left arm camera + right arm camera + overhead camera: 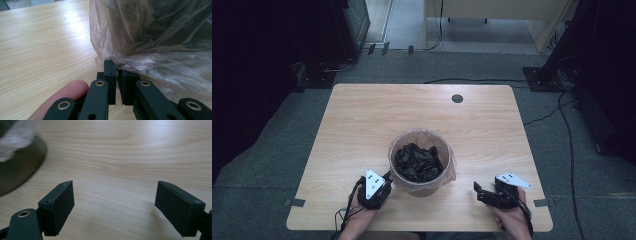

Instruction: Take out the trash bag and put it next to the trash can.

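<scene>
A small round bin [421, 189] stands at the table's near middle, lined with a thin clear plastic liner [451, 169] and full of crumpled black material [417, 161]. My left gripper [388, 176] is at the bin's near-left side. In the left gripper view its jaws [117, 69] are closed, with the hem of the liner [155, 50] running in between their tips. My right gripper [477, 189] rests low over bare wood to the right of the bin. Its jaws [115, 202] stand wide apart with nothing between them. The bin's dark base [17, 170] lies at that view's left.
The wooden table [362, 115] has a dark round cable hole [457, 98] near its far edge. Cables [569, 150] trail over the carpet on the right, and dark equipment [262, 60] stands at the left. A fingertip [67, 95] rests beside the left jaws.
</scene>
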A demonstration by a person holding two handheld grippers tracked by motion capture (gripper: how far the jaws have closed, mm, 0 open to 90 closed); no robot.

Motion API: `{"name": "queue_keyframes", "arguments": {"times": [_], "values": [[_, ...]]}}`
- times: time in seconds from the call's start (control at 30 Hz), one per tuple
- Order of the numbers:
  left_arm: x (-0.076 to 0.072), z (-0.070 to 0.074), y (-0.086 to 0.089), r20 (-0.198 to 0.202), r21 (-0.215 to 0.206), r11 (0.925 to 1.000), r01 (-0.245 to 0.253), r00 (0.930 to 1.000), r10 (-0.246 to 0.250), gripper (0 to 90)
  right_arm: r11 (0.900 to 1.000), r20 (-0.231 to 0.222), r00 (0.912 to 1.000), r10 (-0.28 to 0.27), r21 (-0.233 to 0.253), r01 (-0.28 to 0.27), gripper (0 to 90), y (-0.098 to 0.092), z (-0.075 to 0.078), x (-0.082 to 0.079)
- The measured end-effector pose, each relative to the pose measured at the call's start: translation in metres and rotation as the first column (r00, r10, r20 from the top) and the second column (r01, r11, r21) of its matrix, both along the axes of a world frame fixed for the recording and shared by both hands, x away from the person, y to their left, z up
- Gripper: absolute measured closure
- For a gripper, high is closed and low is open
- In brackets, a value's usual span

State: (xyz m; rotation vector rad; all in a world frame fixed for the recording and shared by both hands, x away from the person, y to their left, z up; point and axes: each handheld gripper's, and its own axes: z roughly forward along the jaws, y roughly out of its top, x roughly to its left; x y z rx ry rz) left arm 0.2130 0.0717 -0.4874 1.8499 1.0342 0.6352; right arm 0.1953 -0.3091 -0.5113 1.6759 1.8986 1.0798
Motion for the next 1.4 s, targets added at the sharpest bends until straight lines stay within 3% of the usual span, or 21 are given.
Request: {"name": "queue_keyframes", "arguments": {"times": [0.27, 0.43, 0.67, 0.73, 0.87, 1.03, 1.4], "values": [[0.001, 0.0, 0.001, -0.012, -0.022, 0.9998, 0.002, 0.9999, -0.002, 88.0, 0.995, 0.052, 0.9933, 0.103, -0.011, -0.103, 16.1, 0.041, 0.004, 0.006], [0.002, 0.001, 0.003, -0.022, -0.037, 0.9993, 0.006, 0.9997, -0.007, 89.5, 0.984, 0.087, 0.9817, 0.17, -0.072, -0.164, 17.2, 0.064, 0.005, 0.011], [0.006, 0.008, 0.01, -0.016, -0.07, 0.9976, -0.002, 0.9999, 0.001, 90.0, 0.985, 0.187, 0.9734, 0.132, -0.131, -0.108, 46.4, 0.08, 0.007, 0.025], [0.006, 0.012, 0.012, -0.002, -0.079, 0.9969, 0.002, 1.0, -0.002, 90.0, 0.988, 0.221, 0.9657, 0.137, -0.107, -0.116, 55.8, 0.08, 0.011, 0.028], [0.005, 0.019, 0.014, 0.014, -0.094, 0.9956, 0.003, 0.9999, -0.002, 90.0, 0.985, 0.299, 0.9389, 0.171, -0.081, -0.154, 75.3, 0.08, 0.022, 0.028], [0.002, 0.032, 0.019, 0.045, -0.109, 0.994, 0.002, 0.999, 0.003, 90.0, 0.99, 0.363, 0.9216, 0.137, -0.065, -0.122, 89.7, 0.079, 0.037, 0.024], [-0.001, 0.078, 0.02, 0.139, -0.102, 0.9948, -0.004, 0.9901, 0.018, 90.0, 0.996, 0.47, 0.8778, 0.09, -0.053, -0.074, 90.0, 0.083, 0.085, 0.021]]}}
